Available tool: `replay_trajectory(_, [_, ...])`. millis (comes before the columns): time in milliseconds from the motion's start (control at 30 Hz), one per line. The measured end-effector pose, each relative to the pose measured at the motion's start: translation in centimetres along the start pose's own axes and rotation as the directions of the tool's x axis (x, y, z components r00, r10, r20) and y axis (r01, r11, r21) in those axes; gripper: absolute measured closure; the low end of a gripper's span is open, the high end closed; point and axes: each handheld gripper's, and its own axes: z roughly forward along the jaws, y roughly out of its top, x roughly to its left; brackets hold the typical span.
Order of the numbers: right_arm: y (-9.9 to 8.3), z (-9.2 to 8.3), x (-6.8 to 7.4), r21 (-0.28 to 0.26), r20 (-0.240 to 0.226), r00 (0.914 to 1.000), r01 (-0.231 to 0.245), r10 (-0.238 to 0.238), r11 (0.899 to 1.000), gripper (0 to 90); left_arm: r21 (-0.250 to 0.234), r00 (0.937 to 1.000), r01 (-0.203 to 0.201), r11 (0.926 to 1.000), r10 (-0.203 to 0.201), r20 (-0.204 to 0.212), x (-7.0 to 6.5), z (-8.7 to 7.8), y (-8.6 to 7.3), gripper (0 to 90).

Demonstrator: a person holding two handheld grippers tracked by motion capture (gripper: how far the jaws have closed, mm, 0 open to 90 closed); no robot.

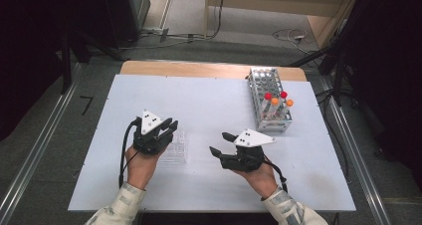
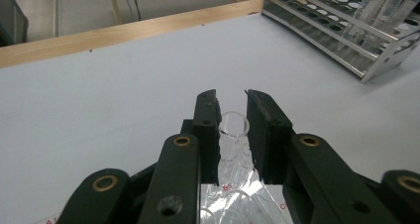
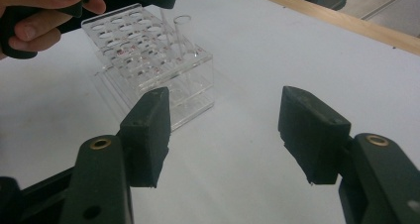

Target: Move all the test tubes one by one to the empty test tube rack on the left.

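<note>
Holding the left gripper [image 2: 232, 132] over the clear rack [image 3: 148, 65], we kept its jaws clamped on a glass tube [image 2: 233, 127] (standing in a rack hole); the right gripper [image 3: 225, 130] hovered nearby, jaws apart.

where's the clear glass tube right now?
The clear glass tube sits between the left gripper jaws, standing in the clear acrylic rack at the table's left-centre in the high view, well apart from the metal rack at the far right.
</note>
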Motion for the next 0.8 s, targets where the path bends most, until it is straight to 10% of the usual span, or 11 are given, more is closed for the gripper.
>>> replay_trajectory(300, [0.0,-0.1,-0.2,-0.005,0.032,0.9995,0.006,-0.005,1.000,35.8,-0.021,0.9995,0.027,0.9994,-0.027,0.019,0.0,-0.3,0.1,66.4])
replay_trajectory(500, [0.3,-1.2,-1.8,-0.028,0.084,0.9960,-0.028,0.031,0.999,36.1,-0.044,0.9966,0.082,0.9957,-0.082,-0.009,0.3,-0.4,0.2,36.7])
replay_trajectory(800, [0.6,-3.3,-5.4,-0.056,0.230,0.9696,-0.073,0.084,0.996,36.2,-0.063,0.9942,0.105,0.9924,-0.107,-0.015,0.6,-0.5,0.2,31.7])
